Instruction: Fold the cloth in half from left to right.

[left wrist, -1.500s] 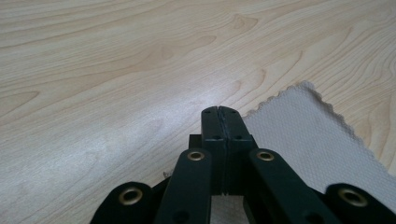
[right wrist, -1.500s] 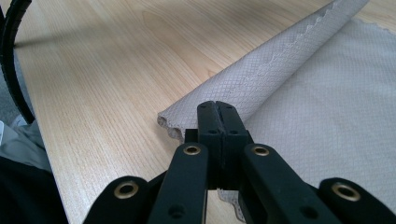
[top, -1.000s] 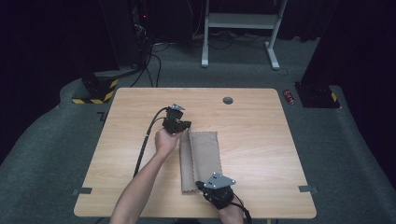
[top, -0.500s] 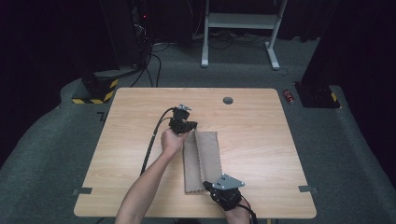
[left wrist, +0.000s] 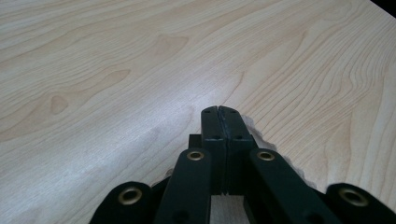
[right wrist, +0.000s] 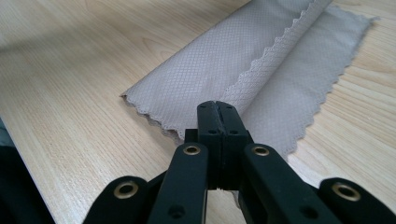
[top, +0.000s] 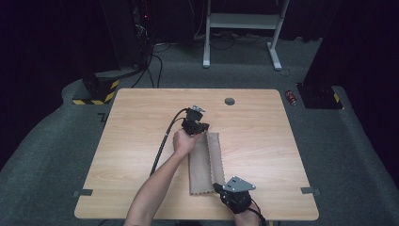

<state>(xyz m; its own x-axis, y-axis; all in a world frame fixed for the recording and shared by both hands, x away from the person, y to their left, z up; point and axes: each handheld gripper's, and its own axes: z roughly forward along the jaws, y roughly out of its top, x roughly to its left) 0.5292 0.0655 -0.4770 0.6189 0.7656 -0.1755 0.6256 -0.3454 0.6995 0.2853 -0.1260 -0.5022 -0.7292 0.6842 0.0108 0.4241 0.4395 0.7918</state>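
A folded beige cloth [top: 206, 162] lies flat on the wooden bench [top: 141, 141], a long narrow strip with the left gripper [top: 198, 128] at its far end and the right gripper [top: 220, 189] at its near end. Both grippers have their jaws pressed tight together. In the right gripper view the closed tips of the right gripper [right wrist: 217, 108] sit right over the scalloped edge of the cloth [right wrist: 261, 70], where the upper flap laps across the lower layer. Whether any fabric is pinched between them cannot be told from here. In the left gripper view the left gripper [left wrist: 218, 112] shows a wavy sliver of the cloth's edge [left wrist: 280, 156] just behind and beside its tips, with bare bench [left wrist: 93, 70] ahead.

The cloth looks thin and light, a soft quilted weave with pinked edges — it will drape and slide rather than keep any shape, and a layer lifted alone will probably peel off the one beneath. My judgement is that the best hold is at a corner or along the scalloped hem just in front of each gripper, taking all layers at once — low and close to the bench, so the fold stays put.
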